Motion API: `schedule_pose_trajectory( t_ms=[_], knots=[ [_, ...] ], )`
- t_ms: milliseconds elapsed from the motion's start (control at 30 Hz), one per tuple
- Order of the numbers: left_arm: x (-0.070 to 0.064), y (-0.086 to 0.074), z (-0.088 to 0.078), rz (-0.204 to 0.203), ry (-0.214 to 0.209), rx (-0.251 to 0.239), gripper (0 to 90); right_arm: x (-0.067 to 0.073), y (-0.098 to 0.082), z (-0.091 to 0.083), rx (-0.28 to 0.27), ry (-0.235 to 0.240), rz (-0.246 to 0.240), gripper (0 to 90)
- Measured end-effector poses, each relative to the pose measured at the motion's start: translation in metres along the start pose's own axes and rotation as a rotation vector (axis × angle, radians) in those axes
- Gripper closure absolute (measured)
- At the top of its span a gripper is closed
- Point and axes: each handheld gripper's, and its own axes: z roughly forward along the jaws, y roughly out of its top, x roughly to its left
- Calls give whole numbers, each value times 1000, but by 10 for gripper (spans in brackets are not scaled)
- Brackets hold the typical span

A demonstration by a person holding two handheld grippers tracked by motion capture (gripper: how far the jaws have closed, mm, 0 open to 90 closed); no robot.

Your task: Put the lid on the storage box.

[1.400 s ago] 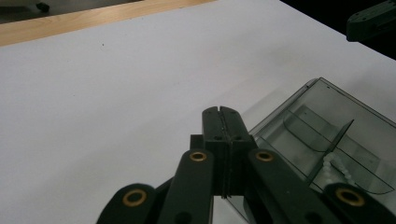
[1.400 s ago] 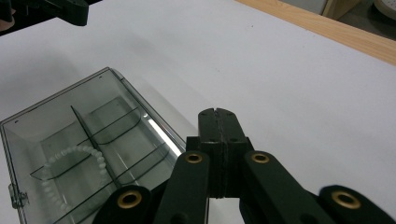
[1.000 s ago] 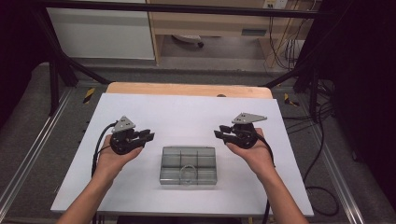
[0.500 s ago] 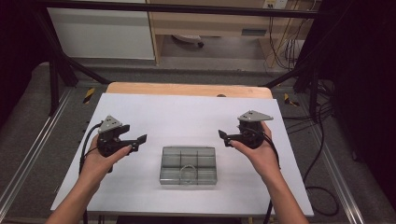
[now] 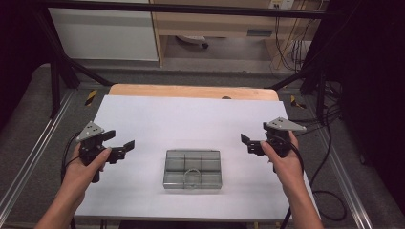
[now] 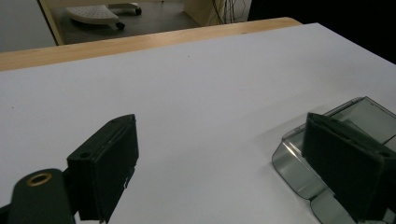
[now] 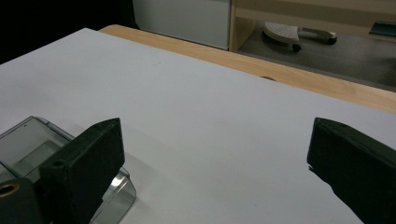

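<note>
A clear grey compartment box (image 5: 193, 169) with its lid closed lies on the white table top (image 5: 191, 119), near the front middle. My left gripper (image 5: 119, 141) hovers to the box's left, apart from it. Its jaws have just been opening and stand open with nothing between them. My right gripper (image 5: 248, 144) hovers to the box's right, its jaws also just opened wider and bare. In the left gripper view, the left gripper (image 6: 224, 140) has a box corner (image 6: 292, 158) behind its right jaw. In the right gripper view, the right gripper (image 7: 217, 140) has a box corner (image 7: 28, 137) behind its left jaw.
A strip of wooden table edge (image 5: 191, 90) runs along the back. Black frame bars (image 5: 57, 71) stand at both sides. Cables (image 5: 329, 157) trail off the right edge onto the floor. A chair base (image 5: 191, 42) stands on the floor beyond the table.
Both hands have drawn outward, away from the box, the left to the left and the right to the right. Both pairs of jaws have opened wide.
</note>
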Motion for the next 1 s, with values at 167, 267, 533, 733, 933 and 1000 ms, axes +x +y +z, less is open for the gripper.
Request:
schedule_pose_trajectory(
  t_ms=[167, 267, 533, 733, 933, 1000],
  knots=[
    [1, -4, -9, -10, -4, -11, 90, -7, -4, -12, -10, -7, 12, 46],
    [1, -7, -15, -10, -9, -6, 76, -12, -7, -19, -17, -14, 19, 47],
    [1, -18, -26, -10, -19, -20, 76, -21, -18, -32, -8, -22, 35, 63],
    [0, -27, -33, -18, -16, -29, 79, -24, -28, -38, -11, -31, 38, 64],
    [1, -33, -35, -28, -7, -37, 82, -24, -41, -42, -17, -45, 42, 58],
    [1, -36, -34, -27, -4, -29, 83, -23, -46, -43, -18, -45, 50, 54]
  ],
)
